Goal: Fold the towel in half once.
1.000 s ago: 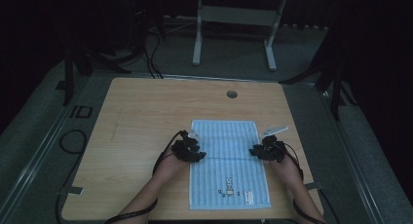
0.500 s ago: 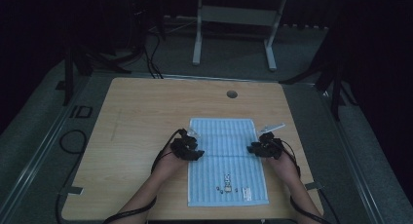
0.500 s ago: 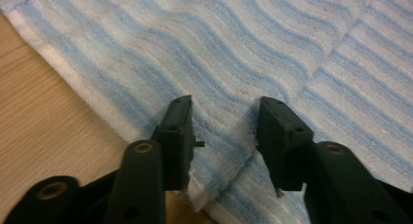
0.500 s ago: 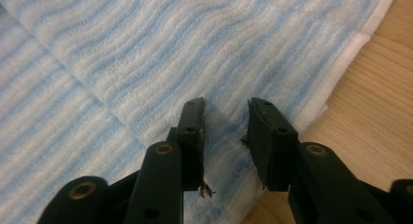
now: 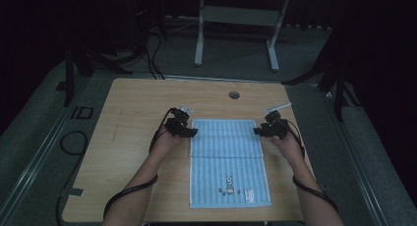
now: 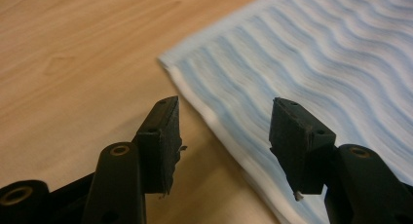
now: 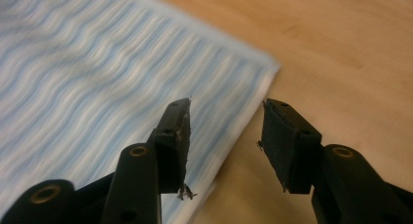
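1. Lower centre of the high view: blue striped towel (image 5: 228,162), folded, lying flat on the wooden table (image 5: 137,108), near hem close to the table's front edge.
2. On the towel's near part: small dark printed marks and a white label (image 5: 248,192); too small to read, no brand made out.
3. Middle left of the high view: left gripper (image 5: 188,133) at the towel's far left corner. In the left gripper view, released (image 6: 224,136), jaws just been opening, nothing between the pads; folded edge of the towel (image 6: 302,68) running beneath the gap.
4. Middle right of the high view: right gripper (image 5: 259,131) at the far right corner. In the right gripper view, likewise released (image 7: 226,136), jaws just been opening, nothing pinched; towel corner (image 7: 122,87) at upper left of that frame, bare wood at the right.
5. Judged risks: lint clinging to the pad tips could snag the top layer as the grippers pull away and drag a corner out of line; a low sideways withdrawal could ruck the fold; cables (image 5: 123,196) trailing from the forearms could brush the near hem.
6. Further up: round grommet hole (image 5: 234,95) near the table's far edge.
7. Left of the table, on the floor: pale marking reading roughly "ID" (image 5: 81,112); reading uncertain.
8. Top of the frame: grey metal stand (image 5: 236,19) in the dark.
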Available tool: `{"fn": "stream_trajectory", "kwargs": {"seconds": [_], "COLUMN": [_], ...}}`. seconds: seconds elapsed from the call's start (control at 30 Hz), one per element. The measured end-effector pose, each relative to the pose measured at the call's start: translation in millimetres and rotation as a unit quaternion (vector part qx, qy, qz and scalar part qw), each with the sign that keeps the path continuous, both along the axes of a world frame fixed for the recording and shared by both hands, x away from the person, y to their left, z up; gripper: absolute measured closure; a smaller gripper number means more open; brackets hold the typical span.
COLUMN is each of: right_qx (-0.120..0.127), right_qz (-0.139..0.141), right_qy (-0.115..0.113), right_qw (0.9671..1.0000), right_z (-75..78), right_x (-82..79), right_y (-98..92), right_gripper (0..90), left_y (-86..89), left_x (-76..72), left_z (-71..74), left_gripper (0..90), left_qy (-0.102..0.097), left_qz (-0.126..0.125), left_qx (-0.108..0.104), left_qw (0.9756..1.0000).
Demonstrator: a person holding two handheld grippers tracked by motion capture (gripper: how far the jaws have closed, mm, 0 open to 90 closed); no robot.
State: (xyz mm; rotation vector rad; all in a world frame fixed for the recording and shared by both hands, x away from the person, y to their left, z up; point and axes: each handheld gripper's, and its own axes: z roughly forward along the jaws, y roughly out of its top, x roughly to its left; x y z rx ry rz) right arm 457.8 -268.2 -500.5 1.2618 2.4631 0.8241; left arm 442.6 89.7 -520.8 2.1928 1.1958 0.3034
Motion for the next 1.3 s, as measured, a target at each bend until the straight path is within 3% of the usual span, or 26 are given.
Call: {"fn": "stream_trajectory", "kwargs": {"seconds": [0.17, 0.27, 0.33, 0.43, 0.5, 0.6, 0.73, 0.77, 0.87, 1.0, 1.13, 1.3], "right_qx": [0.002, -0.020, -0.034, -0.028, -0.030, -0.046, -0.046, -0.044, -0.044, -0.047, -0.059, -0.038], "right_qz": [-0.031, -0.032, -0.040, -0.049, -0.052, -0.048, -0.043, -0.041, -0.030, -0.020, -0.016, -0.002], "right_qy": [0.017, 0.018, 0.024, 0.038, 0.046, 0.046, 0.042, 0.043, 0.041, 0.046, 0.040, 0.028], "right_qw": [0.9994, 0.9991, 0.9984, 0.9977, 0.9972, 0.9967, 0.9971, 0.9972, 0.9977, 0.9976, 0.9973, 0.9989], "right_z": [-3.7, -8.7, -12.9, -18.4, -23.0, -29.8, -29.6, -29.3, -29.2, -28.5, -25.6, -7.9], "right_x": [22.8, 32.3, 38.9, 46.1, 48.8, 49.3, 47.2, 45.6, 42.0, 38.8, 36.7, 35.1], "right_y": [8.5, 17.3, 20.3, 21.0, 22.2, 25.9, 27.0, 27.6, 29.9, 33.0, 34.3, 26.6], "right_gripper": [47.9, 47.1, 47.1, 47.1, 47.7, 49.9, 57.8, 63.9, 74.9, 82.1, 84.7, 84.7], "left_y": [-2.2, -3.6, -4.5, -6.6, -9.0, -13.0, -21.6, -25.8, -28.3, -28.7, -25.6, -20.3], "left_x": [21.9, 29.7, 31.9, 34.1, 34.3, 34.6, 30.3, 26.8, 23.5, 21.8, 20.4, 19.1], "left_z": [-7.7, -13.6, -15.1, -18.1, -20.6, -21.1, -21.4, -20.3, -19.3, -19.4, -17.2, -0.6], "left_gripper": [44.5, 42.9, 42.9, 43.0, 43.0, 43.7, 45.1, 50.2, 61.5, 84.0, 86.7, 86.9], "left_qy": [0.015, 0.020, 0.018, 0.022, 0.017, 0.014, 0.002, 0.001, 0.002, 0.017, 0.026, 0.017], "left_qz": [0.030, 0.036, 0.036, 0.038, 0.040, 0.061, 0.050, 0.043, 0.029, 0.015, 0.013, -0.008], "left_qx": [0.005, 0.008, 0.001, -0.009, 0.002, 0.000, 0.024, 0.037, 0.035, 0.011, -0.006, -0.026], "left_qw": [0.9994, 0.9991, 0.9992, 0.9990, 0.9991, 0.9981, 0.9984, 0.9984, 0.9990, 0.9997, 0.9996, 0.9995]}}
